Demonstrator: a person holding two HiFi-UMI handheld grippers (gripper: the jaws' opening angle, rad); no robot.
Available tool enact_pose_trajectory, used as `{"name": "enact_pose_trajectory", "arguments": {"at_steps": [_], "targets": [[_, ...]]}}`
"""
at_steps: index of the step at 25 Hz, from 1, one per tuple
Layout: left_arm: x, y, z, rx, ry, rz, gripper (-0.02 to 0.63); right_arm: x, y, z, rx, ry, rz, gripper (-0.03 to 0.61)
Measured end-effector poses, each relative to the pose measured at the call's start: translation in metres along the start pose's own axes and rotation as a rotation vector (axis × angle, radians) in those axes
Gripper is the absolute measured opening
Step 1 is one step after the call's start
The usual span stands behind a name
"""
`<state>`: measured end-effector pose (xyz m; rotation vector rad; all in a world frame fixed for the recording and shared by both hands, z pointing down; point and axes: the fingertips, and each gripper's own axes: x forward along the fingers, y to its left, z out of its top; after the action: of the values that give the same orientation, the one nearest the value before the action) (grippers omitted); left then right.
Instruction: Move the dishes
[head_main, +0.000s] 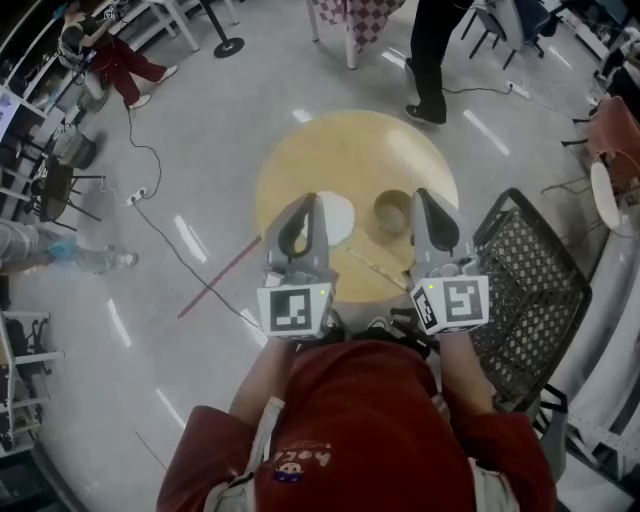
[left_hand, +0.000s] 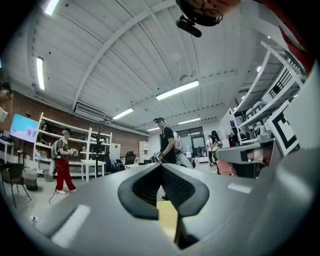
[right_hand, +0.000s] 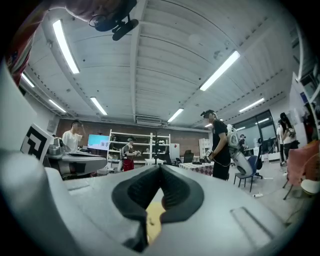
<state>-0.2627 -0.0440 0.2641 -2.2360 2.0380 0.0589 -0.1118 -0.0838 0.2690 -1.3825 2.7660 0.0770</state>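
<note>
On round table (head_main: 350, 150), bowl (head_main: 392, 210) beside plate (head_main: 340, 220).

White plate (head_main: 341, 219) partly behind the left tongs (head_main: 313, 199), its left side out of sight.

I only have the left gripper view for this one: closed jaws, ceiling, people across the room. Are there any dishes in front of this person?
Observer: Yes. The head view shows a round wooden table below the grippers, with a white plate and a tan bowl side by side on it.
Reviewer: Is either gripper holding one?
Observer: No. The left gripper covers the plate's left edge in the head view. The right gripper shows just right of the bowl, and its own view shows its jaws together with nothing between them.
</note>
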Motion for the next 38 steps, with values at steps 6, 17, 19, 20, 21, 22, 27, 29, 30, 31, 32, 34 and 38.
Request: {"name": "enact_pose_trajectory", "arguments": {"at_steps": [6, 17, 19, 20, 21, 22, 27, 29, 30, 31, 32, 34, 38], "targets": [[-0.002, -0.005, -0.007, 0.009, 0.028, 0.017, 0.006, -0.001, -0.003, -0.007, 0.016, 0.013, 0.012, 0.002], [-0.019, -0.023, -0.039, -0.004, 0.114, 0.103, 0.007, -0.013, -0.016, -0.038, 0.055, 0.057, 0.062, 0.002], [-0.025, -0.021, -0.045, -0.014, 0.147, 0.127, 0.006, -0.014, -0.013, -0.043, 0.062, 0.068, 0.080, 0.002], [-0.028, -0.018, -0.048, -0.021, 0.168, 0.139, 0.006, -0.014, -0.010, -0.045, 0.064, 0.074, 0.090, 0.002], [-0.031, -0.015, -0.052, -0.027, 0.184, 0.149, 0.008, -0.013, -0.006, -0.047, 0.065, 0.081, 0.099, 0.002], [-0.033, -0.013, -0.056, -0.030, 0.192, 0.152, 0.008, -0.011, -0.003, -0.049, 0.066, 0.090, 0.106, 0.002], [-0.038, -0.001, -0.078, -0.035, 0.238, 0.159, 0.008, -0.005, 0.016, -0.064, 0.060, 0.128, 0.128, 0.002], [-0.035, 0.002, -0.085, -0.037, 0.242, 0.141, 0.008, 0.000, 0.021, -0.070, 0.050, 0.144, 0.128, 0.002], [-0.033, 0.003, -0.089, -0.039, 0.246, 0.133, 0.007, 0.004, 0.023, -0.074, 0.048, 0.154, 0.126, 0.002], [-0.031, 0.005, -0.094, -0.039, 0.250, 0.122, 0.008, 0.007, 0.025, -0.078, 0.048, 0.165, 0.124, 0.002], [-0.029, 0.006, -0.098, -0.038, 0.256, 0.109, 0.008, 0.010, 0.027, -0.082, 0.050, 0.178, 0.121, 0.002], [-0.025, 0.010, -0.108, -0.038, 0.277, 0.084, 0.008, 0.019, 0.033, -0.091, 0.055, 0.210, 0.114, 0.002], [-0.018, 0.022, -0.131, -0.030, 0.336, 0.055, 0.008, 0.038, 0.045, -0.113, 0.057, 0.273, 0.099, 0.002]]}}
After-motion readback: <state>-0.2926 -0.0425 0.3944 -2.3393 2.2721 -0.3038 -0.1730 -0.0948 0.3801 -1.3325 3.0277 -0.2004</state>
